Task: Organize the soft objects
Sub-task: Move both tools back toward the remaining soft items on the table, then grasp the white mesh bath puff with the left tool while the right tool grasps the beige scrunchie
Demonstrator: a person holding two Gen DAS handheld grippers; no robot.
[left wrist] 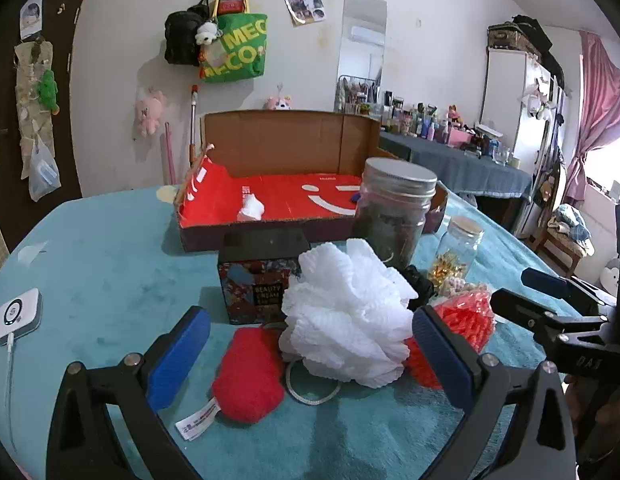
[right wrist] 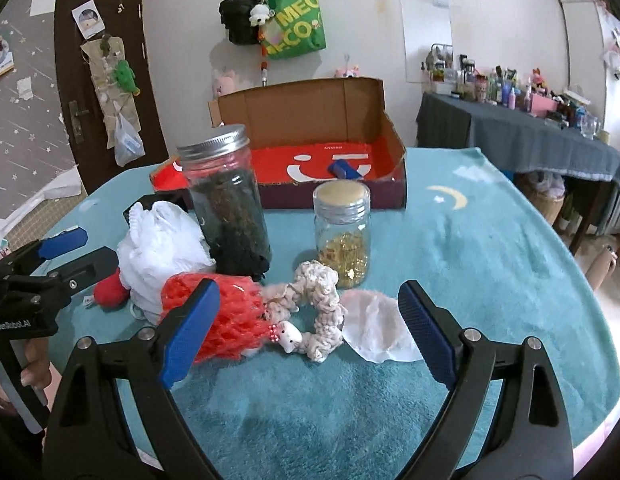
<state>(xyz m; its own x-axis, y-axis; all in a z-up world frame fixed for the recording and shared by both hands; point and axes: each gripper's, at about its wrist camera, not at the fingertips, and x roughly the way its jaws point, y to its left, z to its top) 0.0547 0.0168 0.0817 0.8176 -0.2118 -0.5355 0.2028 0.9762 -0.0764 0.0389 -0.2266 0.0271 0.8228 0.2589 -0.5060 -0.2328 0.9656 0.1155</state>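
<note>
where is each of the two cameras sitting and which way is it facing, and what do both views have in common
Left wrist: on the left gripper, open, aimed forward and down at the white mesh puff; the right gripper shows at its right edge.
Right wrist: on the right gripper, open, aimed forward and down at the cream scrunchie; the left gripper and fingers of the person's hand show at its left edge.
Shared: puff, orange foam net, dark-filled jar, cardboard box, teal blanket.
</note>
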